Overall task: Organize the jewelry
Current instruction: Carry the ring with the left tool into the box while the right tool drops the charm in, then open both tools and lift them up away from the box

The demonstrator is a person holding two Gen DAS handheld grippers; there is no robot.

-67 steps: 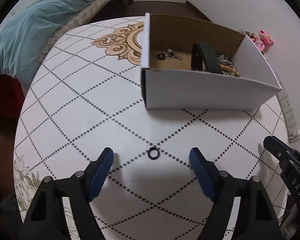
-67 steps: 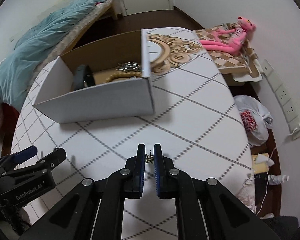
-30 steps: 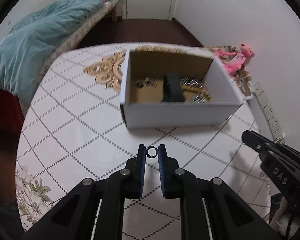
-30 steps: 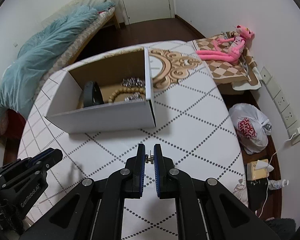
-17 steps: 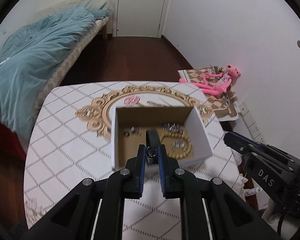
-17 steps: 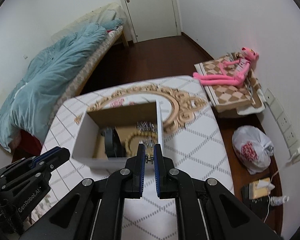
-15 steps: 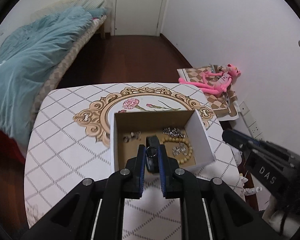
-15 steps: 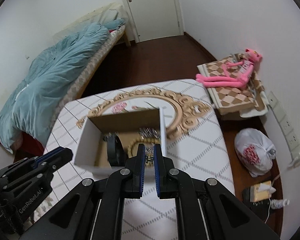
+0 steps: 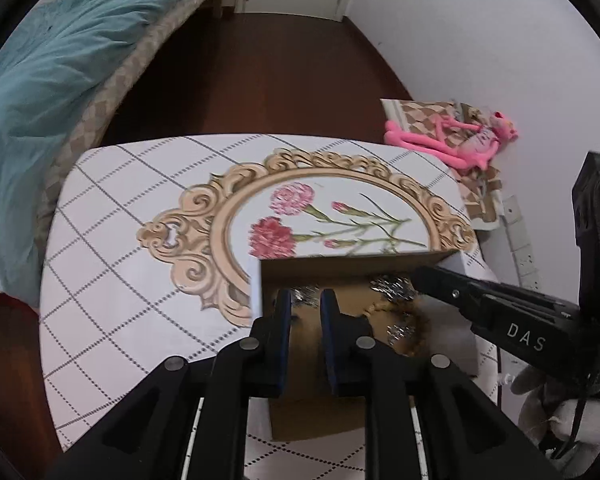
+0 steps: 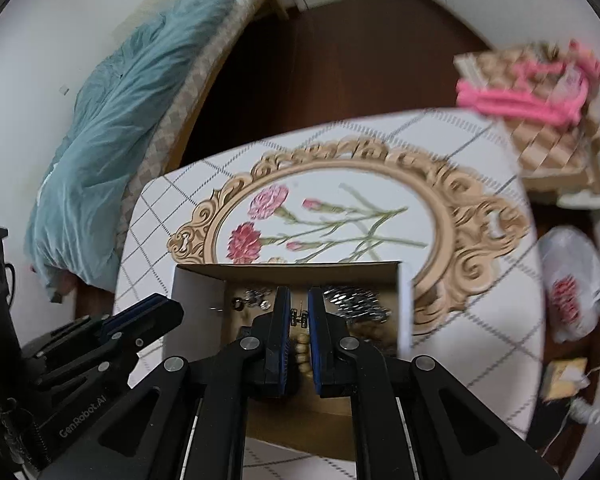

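A white cardboard box with a brown inside sits on the patterned table, right under both grippers. It holds silver jewelry and a wooden bead bracelet. My left gripper hangs over the box's left part with its jaws a narrow gap apart and nothing visible between them. My right gripper is over the box's middle, shut on a small metal earring. The right gripper also shows in the left wrist view, and the left gripper in the right wrist view.
The table has a grid pattern and a gold-framed flower design. A bed with a teal duvet stands to the left. A pink plush toy and a white plastic bag lie to the right on the floor.
Both grippers have moved down and forward over the box. The black ring that my left gripper held is no longer between its jaws, which have parted slightly. The right gripper still holds the earring.
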